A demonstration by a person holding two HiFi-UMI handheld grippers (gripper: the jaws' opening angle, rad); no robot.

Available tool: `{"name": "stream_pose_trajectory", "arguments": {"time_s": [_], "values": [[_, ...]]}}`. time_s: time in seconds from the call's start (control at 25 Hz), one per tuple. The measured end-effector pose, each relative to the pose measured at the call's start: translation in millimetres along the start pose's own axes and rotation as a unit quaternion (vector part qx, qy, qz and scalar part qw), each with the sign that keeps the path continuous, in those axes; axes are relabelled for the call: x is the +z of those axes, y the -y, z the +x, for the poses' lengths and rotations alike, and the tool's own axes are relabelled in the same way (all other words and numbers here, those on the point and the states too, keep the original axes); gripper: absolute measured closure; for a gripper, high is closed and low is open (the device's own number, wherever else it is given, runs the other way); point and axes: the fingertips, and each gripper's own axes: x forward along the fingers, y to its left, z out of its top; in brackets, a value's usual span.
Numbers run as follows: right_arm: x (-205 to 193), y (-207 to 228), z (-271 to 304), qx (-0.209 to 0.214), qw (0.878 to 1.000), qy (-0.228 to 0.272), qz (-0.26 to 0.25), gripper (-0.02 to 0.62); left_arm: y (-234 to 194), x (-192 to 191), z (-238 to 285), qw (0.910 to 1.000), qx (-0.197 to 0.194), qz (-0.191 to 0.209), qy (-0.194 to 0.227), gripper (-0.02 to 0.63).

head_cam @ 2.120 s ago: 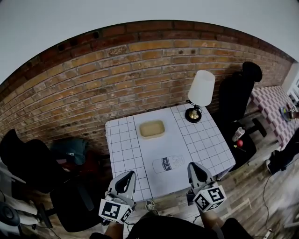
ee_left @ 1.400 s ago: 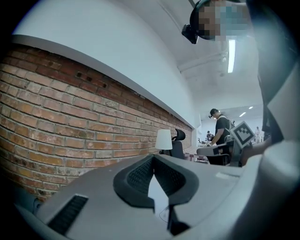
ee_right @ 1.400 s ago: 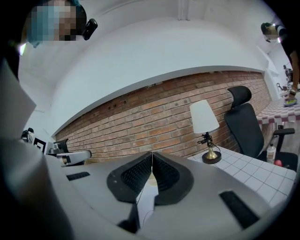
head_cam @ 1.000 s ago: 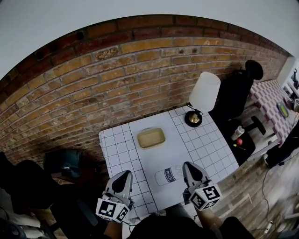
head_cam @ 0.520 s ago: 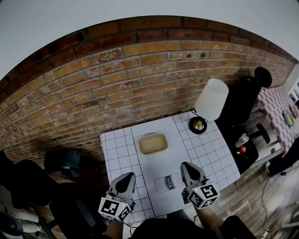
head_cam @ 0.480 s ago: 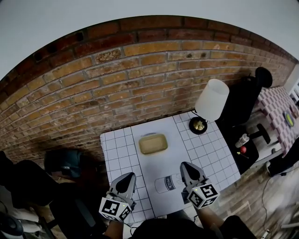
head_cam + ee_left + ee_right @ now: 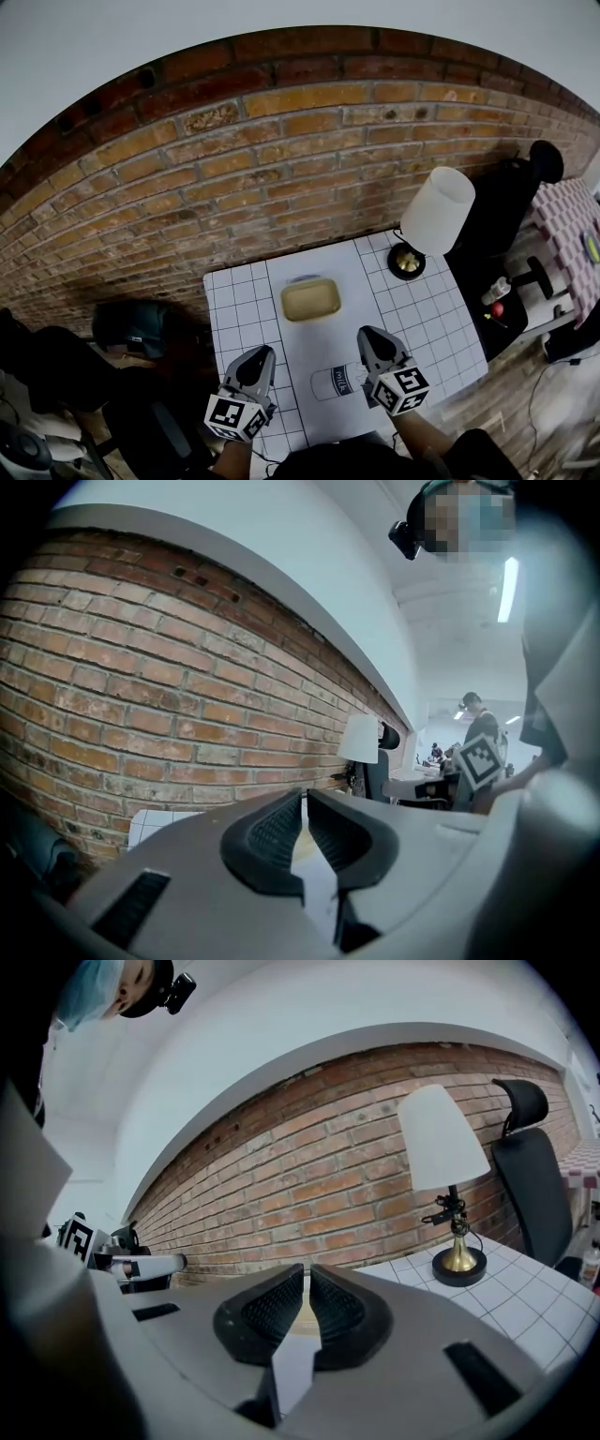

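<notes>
Overhead, a white gridded table [image 7: 427,319] stands against a brick wall [image 7: 281,159], with a lamp [image 7: 436,211] at its far right corner. The white bottle [image 7: 339,382], label apparently reading "milk", lies on its side near the front edge, before a tan dish [image 7: 310,299]. The right gripper [image 7: 370,337], just beside the bottle, and the left gripper [image 7: 255,358] both have their jaws together, empty.

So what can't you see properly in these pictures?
Milk bottle: head view, right end hidden behind the right gripper; gripper views, not seen, as the gripper bodies fill the lower frame.
Tan tray: gripper views, only a sliver between the jaws.
Red thing on the black chair: head view, too small to name.
</notes>
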Motion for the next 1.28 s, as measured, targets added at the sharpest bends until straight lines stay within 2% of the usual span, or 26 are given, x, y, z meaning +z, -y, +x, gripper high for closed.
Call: {"name": "stream_pose_trajectory", "arguments": {"time_s": [0.44,0.56,0.68,0.76,0.8,0.96,1.04,1.28], "values": [[-30.7,26.5,40.4,0.002,0.999,-0.042,0.012,0.591,-34.9,-27.7,33.9,0.9981,0.047,-0.034,-0.018,0.594],[-37.2,36.3,48.9,-0.004,0.999,-0.052,0.014,0.589,-42.5,-34.8,46.1,0.9976,0.045,-0.047,-0.023,0.586],[-42.9,44.3,57.0,-0.005,0.998,-0.06,0.023,0.582,-49.4,-42.3,56.2,0.9966,0.047,-0.06,-0.032,0.54],[-46.8,48.3,61.5,-0.006,0.997,-0.066,0.031,0.504,-52.6,-46.1,61.0,0.996,0.051,-0.063,-0.036,0.52],[-48.5,50.1,63.5,-0.006,0.997,-0.069,0.034,0.494,-53.8,-48.0,63.4,0.9958,0.054,-0.064,-0.037,0.51],[-53.3,55.8,72.3,-0.006,0.996,-0.075,0.039,0.476,-59.4,-58.5,74.7,0.9946,0.06,-0.067,-0.05,0.457],[-55.8,57.8,76.3,-0.006,0.996,-0.079,0.041,0.463,-61.8,-64.9,81.0,0.9939,0.06,-0.07,-0.06,0.405],[-63.8,60.4,88.2,0.001,0.995,-0.089,0.051,0.427,-68.4,-76.6,96.2,0.9919,0.066,-0.081,-0.072,0.356]]}}
